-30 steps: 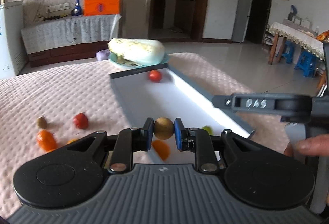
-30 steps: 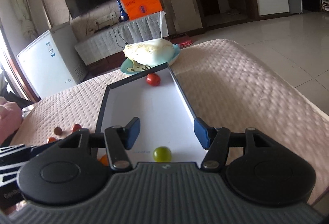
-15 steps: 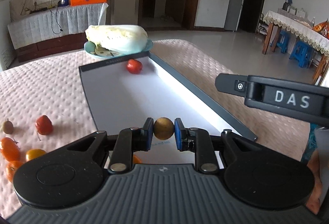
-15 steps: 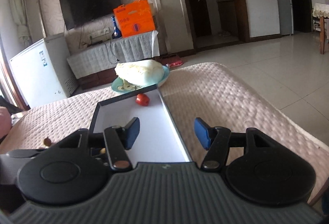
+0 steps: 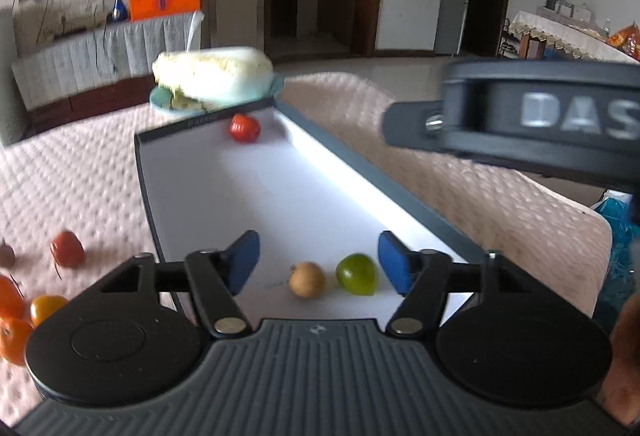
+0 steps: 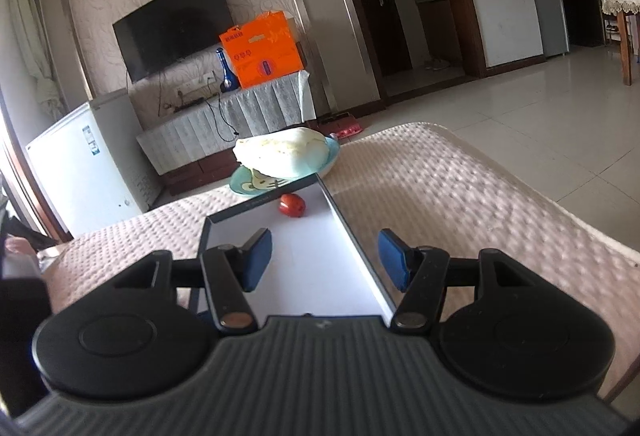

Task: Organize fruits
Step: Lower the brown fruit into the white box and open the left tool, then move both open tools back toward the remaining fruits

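My left gripper point(image 5: 319, 262) is open above the near end of the white tray point(image 5: 224, 192). A small brown fruit point(image 5: 306, 279) and a green fruit point(image 5: 357, 273) lie side by side on the tray between its fingers. A red fruit point(image 5: 244, 128) sits at the tray's far end; it also shows in the right wrist view point(image 6: 292, 204). Loose fruits lie on the pink cloth left of the tray: a red one point(image 5: 67, 254) and orange ones point(image 5: 16, 320). My right gripper point(image 6: 325, 260) is open and empty, raised over the tray point(image 6: 316, 256).
A cabbage point(image 5: 212, 76) on a blue plate point(image 6: 244, 187) stands just behind the tray. The right gripper's body point(image 5: 520, 120) hangs at the right of the left wrist view. The table's right edge point(image 5: 596, 224) is near.
My left gripper has opened and let go of the brown fruit, which now lies on the tray next to the green fruit. My right gripper has risen and tilted up.
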